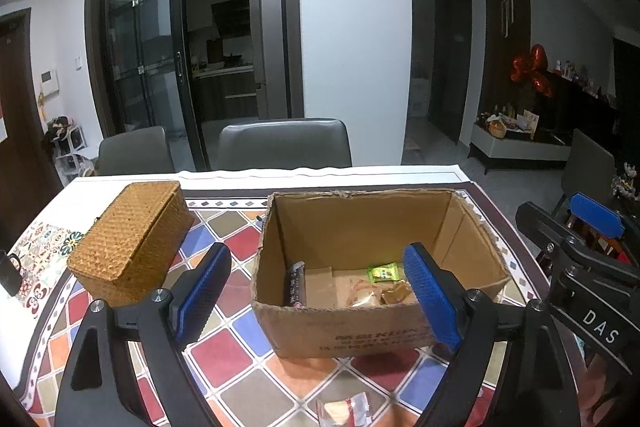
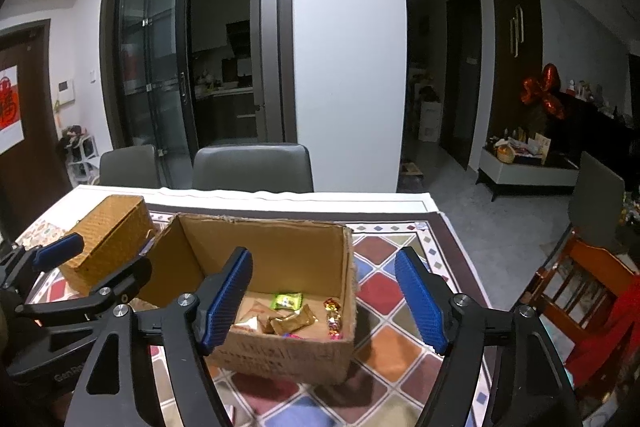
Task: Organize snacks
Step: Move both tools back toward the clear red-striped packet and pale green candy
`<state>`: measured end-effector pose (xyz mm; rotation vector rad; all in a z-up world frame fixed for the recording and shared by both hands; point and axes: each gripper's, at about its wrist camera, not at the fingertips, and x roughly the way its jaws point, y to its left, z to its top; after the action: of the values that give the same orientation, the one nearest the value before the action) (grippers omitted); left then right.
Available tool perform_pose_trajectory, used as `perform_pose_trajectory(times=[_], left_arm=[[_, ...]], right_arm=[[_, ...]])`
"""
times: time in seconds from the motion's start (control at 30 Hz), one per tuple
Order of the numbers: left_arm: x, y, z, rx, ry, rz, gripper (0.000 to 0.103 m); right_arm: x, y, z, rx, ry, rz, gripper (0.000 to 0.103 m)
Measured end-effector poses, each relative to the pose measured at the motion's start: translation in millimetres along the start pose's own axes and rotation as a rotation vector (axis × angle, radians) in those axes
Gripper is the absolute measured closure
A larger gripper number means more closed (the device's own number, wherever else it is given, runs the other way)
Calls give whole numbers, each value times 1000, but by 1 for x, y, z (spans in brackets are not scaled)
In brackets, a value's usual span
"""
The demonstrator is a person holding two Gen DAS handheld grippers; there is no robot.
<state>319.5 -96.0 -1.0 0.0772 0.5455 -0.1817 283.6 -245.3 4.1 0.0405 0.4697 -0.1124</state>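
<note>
Both the left gripper [image 1: 320,301] and right gripper [image 2: 334,297] stand apart, empty; snacks [image 2: 288,313] lie in cardboard box [image 1: 360,341] mid-frame, one wrapped snack [image 1: 346,413] at bottom edge, risk: overlooked, being nearly out of view.

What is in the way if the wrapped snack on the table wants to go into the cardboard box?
Only the cardboard box's own near wall. The white-and-red wrapped snack lies on the tablecloth just in front of it, so it must be lifted over that wall. The box top is open, and both grippers, left and right, are open and empty.
</note>
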Motion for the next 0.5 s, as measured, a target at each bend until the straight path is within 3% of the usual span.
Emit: perform_pose_trajectory(times=[0.5], left_arm=[[-20,-7,-15,5,4,-11,14]], right_arm=[[-26,-13,-16,-1,-1,-32,29]])
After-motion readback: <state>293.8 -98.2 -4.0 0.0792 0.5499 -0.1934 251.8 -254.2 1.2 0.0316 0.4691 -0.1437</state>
